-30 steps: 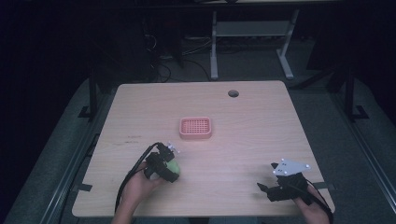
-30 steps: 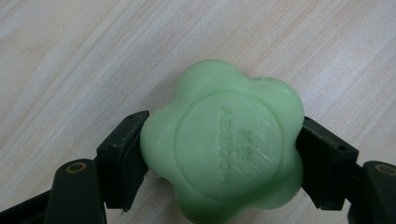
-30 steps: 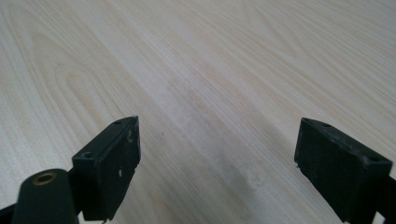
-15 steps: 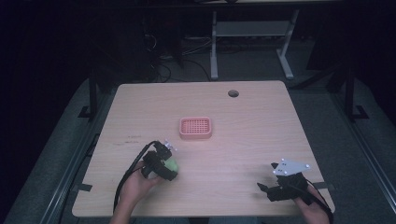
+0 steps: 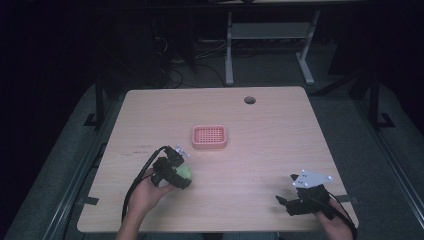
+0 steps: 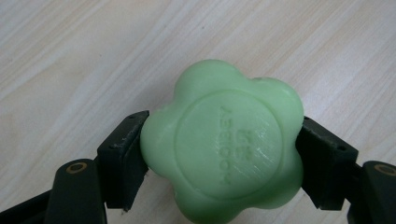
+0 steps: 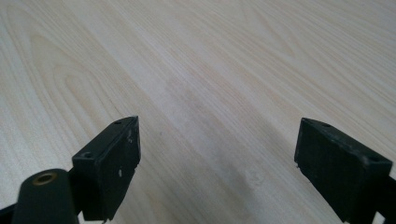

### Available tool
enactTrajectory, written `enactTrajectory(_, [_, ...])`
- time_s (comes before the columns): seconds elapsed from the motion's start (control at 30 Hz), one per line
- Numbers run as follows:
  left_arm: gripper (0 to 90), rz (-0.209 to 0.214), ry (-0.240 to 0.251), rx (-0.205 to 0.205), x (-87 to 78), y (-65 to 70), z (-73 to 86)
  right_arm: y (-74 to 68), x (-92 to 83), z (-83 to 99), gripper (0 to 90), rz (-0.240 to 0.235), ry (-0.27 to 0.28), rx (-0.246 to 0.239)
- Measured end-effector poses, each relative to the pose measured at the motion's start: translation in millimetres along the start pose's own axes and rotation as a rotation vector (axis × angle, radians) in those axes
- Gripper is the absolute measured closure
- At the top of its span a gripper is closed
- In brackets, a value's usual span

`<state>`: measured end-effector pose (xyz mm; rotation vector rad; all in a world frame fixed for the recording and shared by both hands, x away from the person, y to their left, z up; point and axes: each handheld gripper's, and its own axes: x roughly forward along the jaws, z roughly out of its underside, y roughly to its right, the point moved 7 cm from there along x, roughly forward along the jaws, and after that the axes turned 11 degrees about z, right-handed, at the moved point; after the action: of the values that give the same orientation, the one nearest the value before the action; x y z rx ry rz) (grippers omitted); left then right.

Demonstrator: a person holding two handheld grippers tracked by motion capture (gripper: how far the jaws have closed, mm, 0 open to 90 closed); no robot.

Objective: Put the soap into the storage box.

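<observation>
The soap (image 6: 222, 149) is a pale green, flower-shaped bar with rounded lobes; a raised round disc sits in the middle of its face, stamped with small lettering too faint to read; its surface looks smooth and waxy. It sits between the jaws of the left gripper (image 6: 222, 156), which press on its two sides and hold it; the wood of the tabletop (image 6: 70, 56) shows just behind it. From the high view the soap (image 5: 184, 172) is a small green spot at the near left part of the tabletop (image 5: 260, 150), nearer the person than the pink tray (image 5: 209, 137) and apart from it.

The left hand (image 5: 145, 190) comes in from the bottom edge and wraps the left gripper (image 5: 176, 172), which points forward and to the right; its cable loops back beside the forearm. The right gripper (image 5: 292, 202) lies low at the near right corner, well apart from the soap, with its grey plate on top and its jaws pointing left; the right hand (image 5: 335, 225) holds it from behind. In its own view the right gripper (image 7: 217, 154) has its jaws spread wide with bare wood between them.
</observation>
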<state>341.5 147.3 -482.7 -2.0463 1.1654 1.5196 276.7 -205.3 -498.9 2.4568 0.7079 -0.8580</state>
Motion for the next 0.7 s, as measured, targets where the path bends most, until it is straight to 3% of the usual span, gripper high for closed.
enactTrajectory(0.7, [26.5, 0.028, 0.005, 0.014, -5.0, -1.8, -31.7, 2.4, -0.2, 0.5, 13.9, 0.005, 0.004, 0.011])
